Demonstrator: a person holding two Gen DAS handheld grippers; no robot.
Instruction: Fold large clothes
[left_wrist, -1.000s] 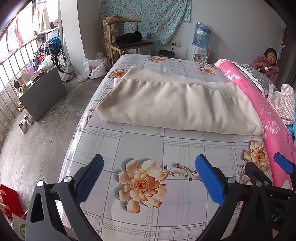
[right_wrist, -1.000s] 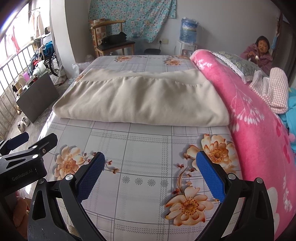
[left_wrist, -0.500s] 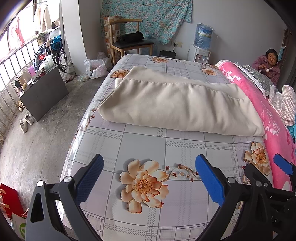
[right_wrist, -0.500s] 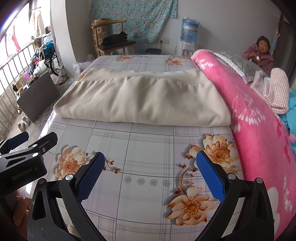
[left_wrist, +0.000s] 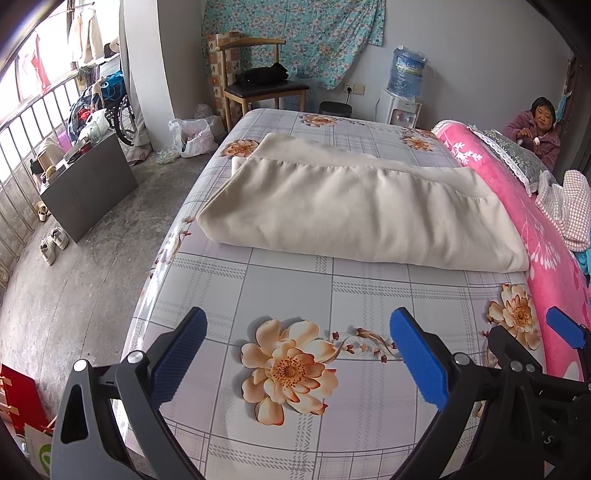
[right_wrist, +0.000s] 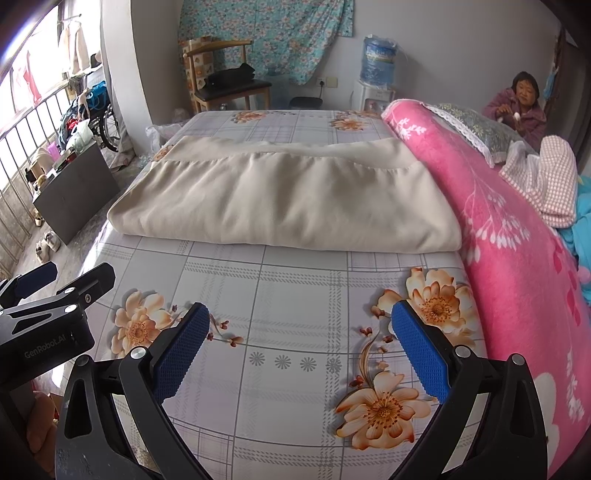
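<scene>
**Folded cream blanket on the bed, both grippers empty**

Left wrist view: the left gripper (left_wrist: 297, 349) hangs above the near end of the bed (left_wrist: 288, 291), its blue pads spread wide with nothing between them. Below it shows an orange flower printed on the checked grey sheet. The cream blanket (left_wrist: 354, 218) lies folded across the middle of the bed, well apart from the gripper, its right end touching a pink blanket (left_wrist: 532, 229) that runs along the bed's right side. Part of the right gripper (left_wrist: 565, 332) shows at the lower right edge. A wooden chair (left_wrist: 258, 81) and a water dispenser (left_wrist: 406, 88) stand by the far wall, and a person (left_wrist: 535, 129) sits in the far right corner.

Right wrist view: the right gripper (right_wrist: 297, 349) also stands wide open and holds nothing, above the sheet's flower print. The folded cream blanket (right_wrist: 288, 199) spans the bed ahead, its right end against the pink blanket (right_wrist: 517, 240). The left gripper (right_wrist: 55, 295) shows at the left edge.
</scene>
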